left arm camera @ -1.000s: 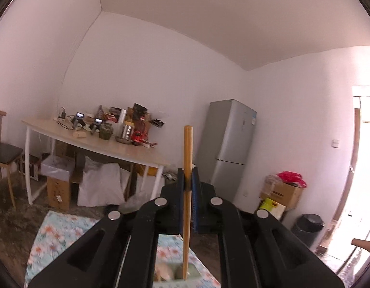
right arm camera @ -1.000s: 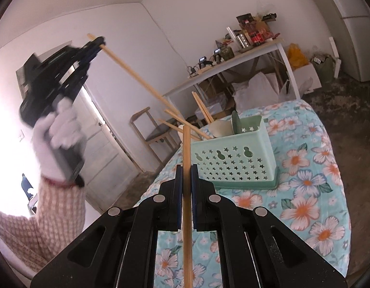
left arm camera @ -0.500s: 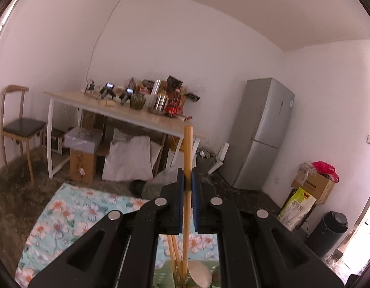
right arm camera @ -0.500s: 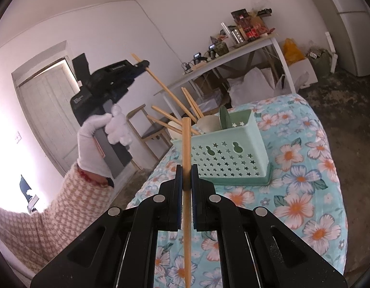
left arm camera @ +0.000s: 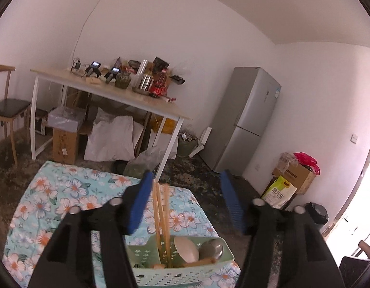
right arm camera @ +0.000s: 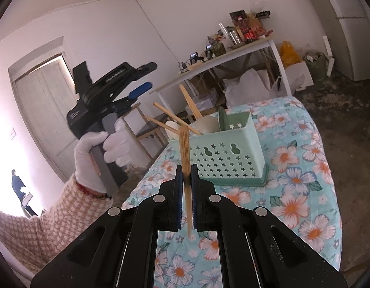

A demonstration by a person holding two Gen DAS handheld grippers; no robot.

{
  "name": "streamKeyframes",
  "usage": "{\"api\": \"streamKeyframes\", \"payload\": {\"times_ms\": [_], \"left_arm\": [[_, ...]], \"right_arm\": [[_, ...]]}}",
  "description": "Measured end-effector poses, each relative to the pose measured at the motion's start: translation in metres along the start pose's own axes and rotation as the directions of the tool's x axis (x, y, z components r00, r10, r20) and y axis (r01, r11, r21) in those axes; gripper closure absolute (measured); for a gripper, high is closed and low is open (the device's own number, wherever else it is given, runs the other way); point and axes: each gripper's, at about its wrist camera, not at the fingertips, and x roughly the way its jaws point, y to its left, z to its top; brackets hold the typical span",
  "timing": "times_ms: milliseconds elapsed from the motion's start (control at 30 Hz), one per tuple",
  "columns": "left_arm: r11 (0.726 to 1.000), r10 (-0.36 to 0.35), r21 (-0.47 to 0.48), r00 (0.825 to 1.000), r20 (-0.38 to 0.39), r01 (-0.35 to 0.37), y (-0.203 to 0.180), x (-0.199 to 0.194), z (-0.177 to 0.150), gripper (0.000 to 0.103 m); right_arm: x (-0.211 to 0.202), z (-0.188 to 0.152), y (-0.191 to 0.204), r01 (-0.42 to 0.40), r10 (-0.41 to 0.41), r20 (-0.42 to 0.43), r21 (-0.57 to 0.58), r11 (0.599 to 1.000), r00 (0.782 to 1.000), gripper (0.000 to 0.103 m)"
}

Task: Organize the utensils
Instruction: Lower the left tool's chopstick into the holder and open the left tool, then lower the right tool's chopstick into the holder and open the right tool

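flowered cloth, basket (chopsticks inside).

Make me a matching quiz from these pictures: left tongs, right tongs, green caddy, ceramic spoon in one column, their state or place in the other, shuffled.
Things:
1. left tongs
2. right tongs
3. green caddy
4. ceramic spoon

States or places:
A. clamped on one chopstick
B. standing on the flowered cloth
C. jaws opening, gripping nothing
D. lying inside the caddy

Pairs: 1-C, 2-A, 3-B, 4-D
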Motion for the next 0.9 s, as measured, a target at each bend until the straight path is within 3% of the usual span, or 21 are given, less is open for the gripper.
{"api": "streamKeyframes", "payload": {"times_ms": [333,600,900], "left_arm": [[1.0,-0.001,0.021,1.0,0.027,0.0,0.011,-0.079,-0.023,0.025],[0.998,0.051,0.052,0.993,-0.104,-0.045,0.032,-0.112,-0.083,0.019],[0.996,0.085,0.056,0.971,-0.223,-0.074,0.039,-0.119,-0.145,0.017]], "right_arm": [[-0.002,0.016,0.024,0.054,-0.051,0.042,-0.078,0.995,0.998,0.099],[-0.011,0.064,0.05,0.11,-0.078,0.163,-0.194,0.975,0.984,0.099],[0.004,0.146,0.093,0.202,-0.074,0.329,-0.376,0.904,0.942,0.099]]}}
